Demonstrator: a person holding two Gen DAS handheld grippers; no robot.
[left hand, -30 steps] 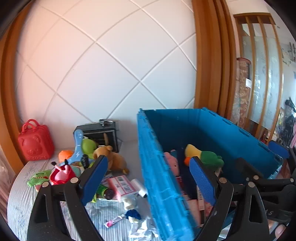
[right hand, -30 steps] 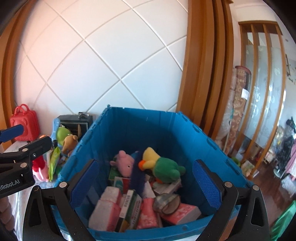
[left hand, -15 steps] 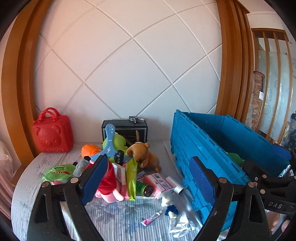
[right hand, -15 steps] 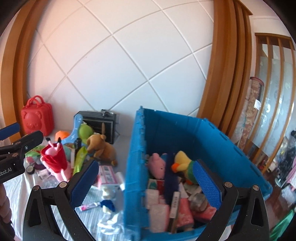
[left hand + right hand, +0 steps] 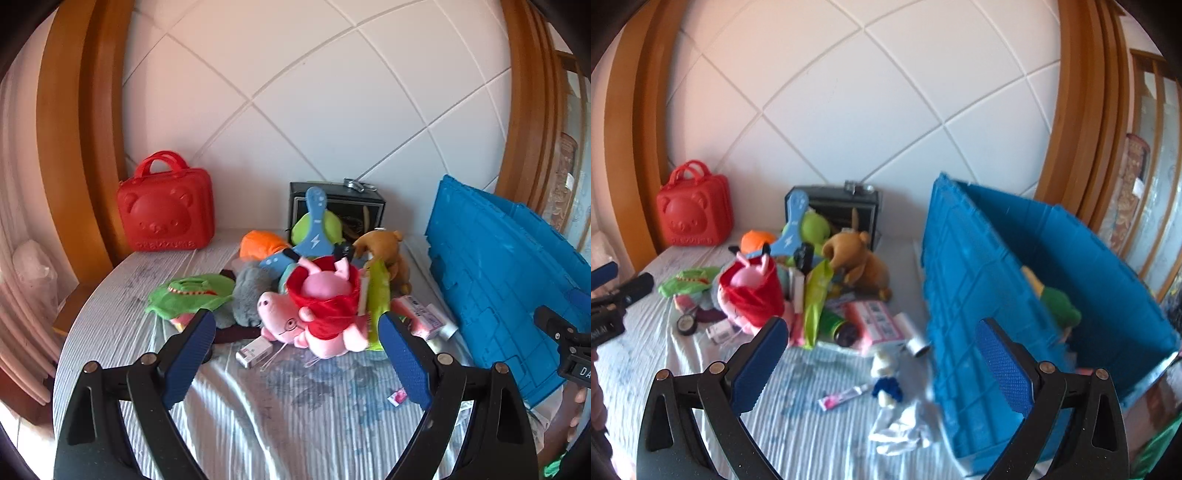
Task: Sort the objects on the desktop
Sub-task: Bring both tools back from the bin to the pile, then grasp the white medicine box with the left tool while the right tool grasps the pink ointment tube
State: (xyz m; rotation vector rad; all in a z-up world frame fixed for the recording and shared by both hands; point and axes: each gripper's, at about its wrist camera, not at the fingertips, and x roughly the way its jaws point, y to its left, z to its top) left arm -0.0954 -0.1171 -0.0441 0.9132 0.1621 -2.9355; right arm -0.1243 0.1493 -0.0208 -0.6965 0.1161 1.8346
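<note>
A heap of toys lies on the grey table: a pink pig plush in a red dress, a brown plush, a green plush, a green pouch and small boxes. A blue crate stands at the right with a green plush inside. My left gripper is open and empty, just in front of the pig. My right gripper is open and empty, over the table beside the crate's left wall.
A red bear-face case stands at the back left against the white wall. A black box stands behind the heap. A pink tube, a blue-white small toy and white crumpled wrap lie near the crate.
Both grippers have swung left, away from the crate's inside and toward the toy heap. The left gripper has come close to the pig plush. Both stayed open.
</note>
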